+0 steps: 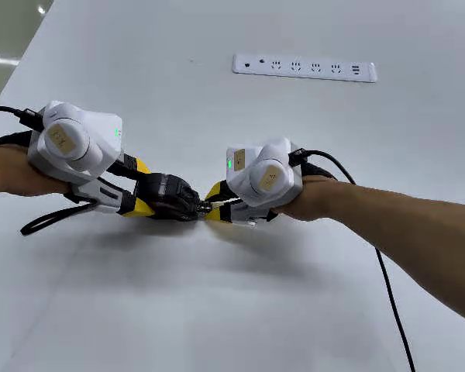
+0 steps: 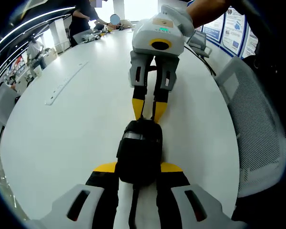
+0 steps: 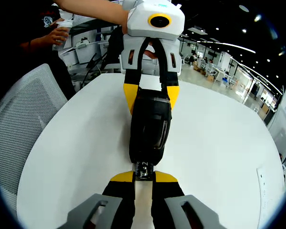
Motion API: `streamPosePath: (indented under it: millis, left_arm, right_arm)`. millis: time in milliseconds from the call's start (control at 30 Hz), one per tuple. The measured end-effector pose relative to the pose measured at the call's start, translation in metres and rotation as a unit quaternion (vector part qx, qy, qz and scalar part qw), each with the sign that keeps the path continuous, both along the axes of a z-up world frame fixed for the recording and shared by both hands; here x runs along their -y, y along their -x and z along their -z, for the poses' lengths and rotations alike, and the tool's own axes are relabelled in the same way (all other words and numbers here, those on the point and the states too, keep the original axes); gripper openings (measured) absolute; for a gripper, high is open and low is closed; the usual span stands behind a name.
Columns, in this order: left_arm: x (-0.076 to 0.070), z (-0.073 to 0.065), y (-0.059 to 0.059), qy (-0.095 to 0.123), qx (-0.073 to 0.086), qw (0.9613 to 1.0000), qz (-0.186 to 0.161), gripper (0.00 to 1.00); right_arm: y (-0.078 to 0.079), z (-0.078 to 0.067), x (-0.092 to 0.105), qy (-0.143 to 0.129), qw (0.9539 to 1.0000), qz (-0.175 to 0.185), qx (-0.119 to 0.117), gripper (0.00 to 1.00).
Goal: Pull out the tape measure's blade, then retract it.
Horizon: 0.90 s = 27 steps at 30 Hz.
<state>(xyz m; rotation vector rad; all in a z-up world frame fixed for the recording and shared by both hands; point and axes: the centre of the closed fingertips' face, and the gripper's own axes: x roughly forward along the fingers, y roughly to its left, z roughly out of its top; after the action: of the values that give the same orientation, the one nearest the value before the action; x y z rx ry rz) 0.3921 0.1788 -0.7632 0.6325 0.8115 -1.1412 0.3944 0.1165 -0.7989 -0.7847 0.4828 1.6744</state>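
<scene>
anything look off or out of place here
Nothing stands out. The left gripper grips the tape measure squarely, the right gripper pinches its blade tip, and the power strip lies flat on the table.

One left gripper point(image 1: 142, 186), one right gripper point(image 1: 213, 204), one tape measure point(image 1: 169, 195), one power strip point(image 1: 304, 67).
</scene>
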Motion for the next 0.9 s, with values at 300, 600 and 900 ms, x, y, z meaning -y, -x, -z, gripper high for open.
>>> streamPosePath:
  millis: [300,600,900]
  left_arm:
    - [-0.001,0.000,0.000,0.001,-0.002,1.0000,-0.004,0.24]
    - [-0.001,0.001,0.000,0.001,-0.004,1.0000,-0.006,0.24]
    - [-0.001,0.001,0.000,0.001,-0.004,1.0000,-0.008,0.24]
  right_arm:
    - [-0.002,-0.001,0.009,0.005,1.0000,-0.003,0.005,0.08]
    - [-0.004,0.000,0.018,0.008,0.9999,-0.003,0.006,0.08]
    - [-0.005,0.000,0.026,0.011,0.9999,-0.004,0.007,0.08]
